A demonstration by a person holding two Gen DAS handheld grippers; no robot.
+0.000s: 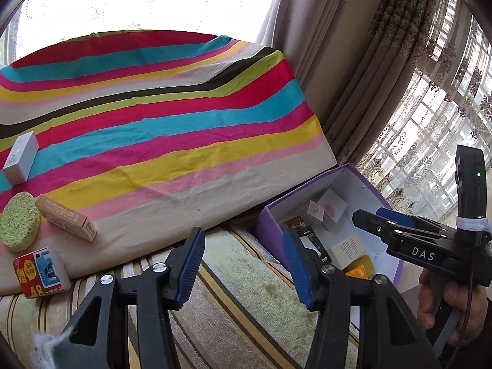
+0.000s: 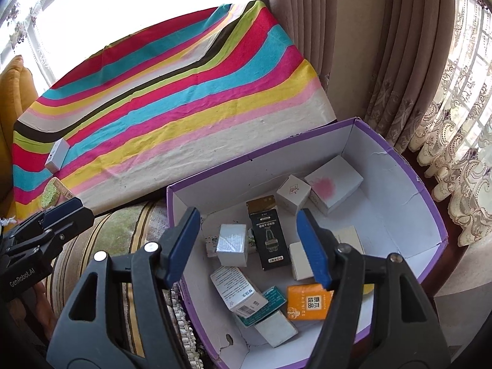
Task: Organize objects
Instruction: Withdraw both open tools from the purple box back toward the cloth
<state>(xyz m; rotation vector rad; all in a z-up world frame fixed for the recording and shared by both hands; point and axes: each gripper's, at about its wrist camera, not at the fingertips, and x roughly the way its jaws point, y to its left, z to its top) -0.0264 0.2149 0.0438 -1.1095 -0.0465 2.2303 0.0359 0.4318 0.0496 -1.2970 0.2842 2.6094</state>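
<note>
My left gripper [image 1: 243, 272] hangs open and empty over the striped sofa arm, between the striped cloth and the purple box. On the cloth's near left corner lie a green sponge [image 1: 18, 226], a tan carton [image 1: 66, 221], a red and blue packet [image 1: 41, 272] and a white box [image 1: 21, 161]. My right gripper [image 2: 247, 246] stands open above the purple box [image 2: 399, 166], with nothing between its pads. Inside the box lie several small packages, among them a black box [image 2: 270, 240], an orange packet [image 2: 309, 306], a silver box [image 2: 232, 244] and a pink-stained white box [image 2: 333, 184].
The striped cloth [image 1: 172, 129] covers a raised flat surface behind the box. Curtains [image 2: 353, 46] hang close behind and to the right of the box. A hand [image 1: 446, 301] holds the right gripper [image 1: 369, 218]. The left gripper [image 2: 80, 209] shows at the right wrist view's left edge.
</note>
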